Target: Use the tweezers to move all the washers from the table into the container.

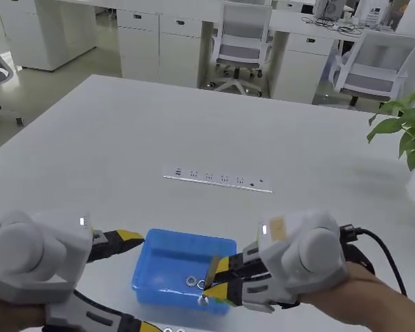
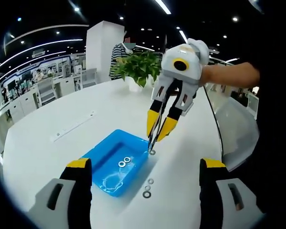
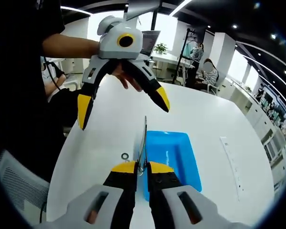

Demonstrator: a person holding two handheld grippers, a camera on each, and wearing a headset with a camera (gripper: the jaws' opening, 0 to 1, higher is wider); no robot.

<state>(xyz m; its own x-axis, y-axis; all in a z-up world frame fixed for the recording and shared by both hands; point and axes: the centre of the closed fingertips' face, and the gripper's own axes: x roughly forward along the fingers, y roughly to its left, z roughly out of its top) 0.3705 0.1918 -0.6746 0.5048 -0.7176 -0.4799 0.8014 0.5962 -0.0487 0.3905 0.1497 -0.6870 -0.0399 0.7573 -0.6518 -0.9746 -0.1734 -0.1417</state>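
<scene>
My right tongs (image 3: 143,168) are pressed together on the tweezers (image 3: 144,140), which stick out forward between the yellow tips. My left tongs (image 2: 145,163) stand wide apart, just beside the near end of the blue container (image 2: 133,143), which sits on the white surface (image 1: 194,124).

In the left gripper view the tweezers' point comes down at the container's corner. It meets a lone washer (image 2: 152,152) lying just outside the rim. I cannot tell whether the point is gripping it or only touching it.

Two inner washers (image 2: 121,163) lie side by side on the container's floor. Two loose washers (image 2: 147,194) rest on the surface near the container's long side, close to each other.

Farther out on the surface lies a flat power strip (image 1: 218,178), well apart from the container. A leafy plant (image 2: 138,67) stands at the far edge.
</scene>
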